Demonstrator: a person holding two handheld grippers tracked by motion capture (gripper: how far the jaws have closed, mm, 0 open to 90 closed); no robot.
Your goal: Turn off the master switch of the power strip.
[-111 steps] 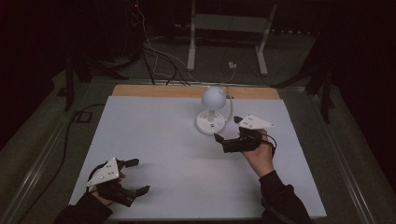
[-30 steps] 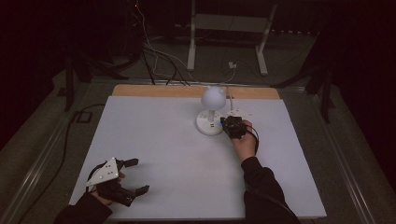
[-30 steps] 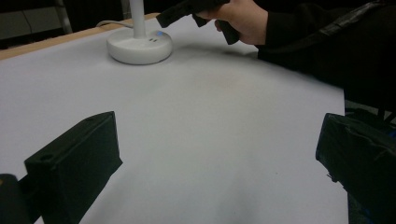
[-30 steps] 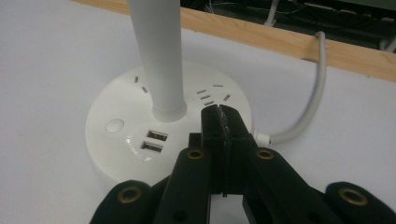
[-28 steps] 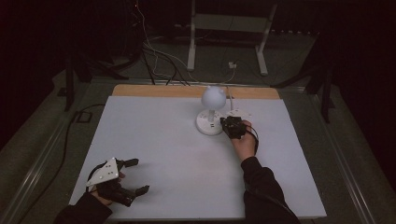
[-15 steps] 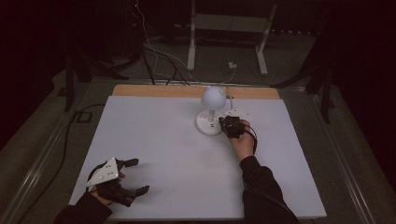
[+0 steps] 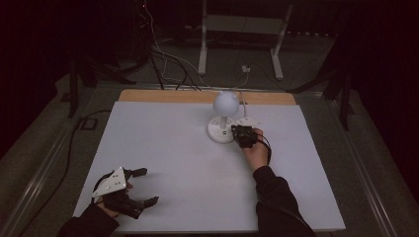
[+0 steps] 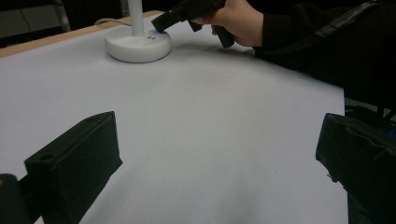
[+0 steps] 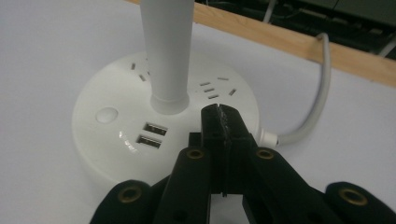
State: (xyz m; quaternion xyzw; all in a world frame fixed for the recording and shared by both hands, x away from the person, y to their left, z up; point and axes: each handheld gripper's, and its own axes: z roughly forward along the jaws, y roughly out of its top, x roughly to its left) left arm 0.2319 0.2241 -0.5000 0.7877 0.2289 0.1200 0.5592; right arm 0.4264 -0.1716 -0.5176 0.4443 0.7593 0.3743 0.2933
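White-topped bench (image 7: 163, 148) set in a dark room, lamp base (image 9: 116, 135) placed near its far edge, right hand-held gripper (image 9: 219, 114) pressed shut, tips resting on the base top, left hand-held gripper (image 7: 143, 186) held open near the front corner.

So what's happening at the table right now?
A person holds a gripper in each hand. The right gripper, jaws shut with nothing between them, has its tip down on the round base of a white desk lamp, beside the stem and near two USB ports. A round button sits further along the base, untouched. The left gripper rests open on the near left of the white table, away from the lamp.
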